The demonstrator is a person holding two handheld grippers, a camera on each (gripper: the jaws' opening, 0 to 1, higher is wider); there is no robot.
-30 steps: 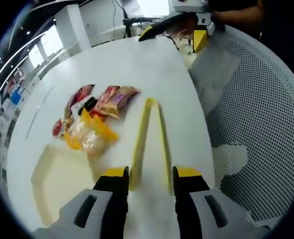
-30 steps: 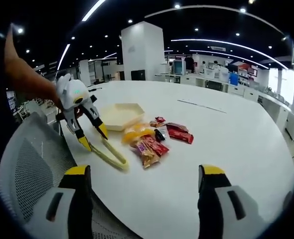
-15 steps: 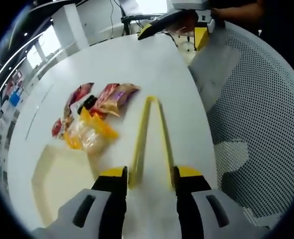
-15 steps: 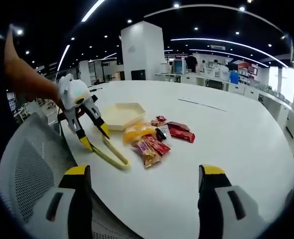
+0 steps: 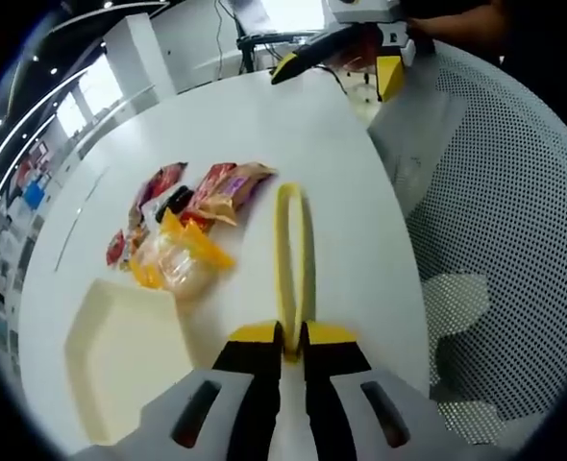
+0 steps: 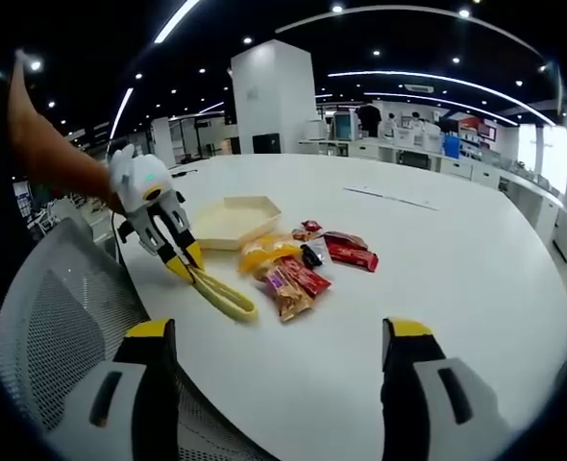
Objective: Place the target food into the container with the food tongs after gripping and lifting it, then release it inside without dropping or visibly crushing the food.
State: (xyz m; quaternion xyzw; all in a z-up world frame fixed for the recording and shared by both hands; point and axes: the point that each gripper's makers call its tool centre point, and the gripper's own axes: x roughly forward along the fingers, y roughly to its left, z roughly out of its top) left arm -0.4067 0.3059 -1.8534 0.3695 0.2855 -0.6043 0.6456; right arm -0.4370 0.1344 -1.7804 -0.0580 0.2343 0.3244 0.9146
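In the left gripper view, a pale yellow hexagonal container (image 5: 120,351) lies on the white desk (image 5: 264,125) to the left of the fingers, with a pile of wrapped snack packets (image 5: 183,226) beyond it, ahead-left of the fingertips. The left gripper (image 5: 290,336) has its fingers clenched on the two arms of the yellow food tongs (image 5: 290,245), squeezing them into a narrow loop that stretches straight ahead on the desk. A grey mesh chair (image 5: 500,211) stands to the right. In the right gripper view, the right gripper (image 6: 274,331) hangs with fingers spread wide and released, the packets lying ahead between them, well apart.
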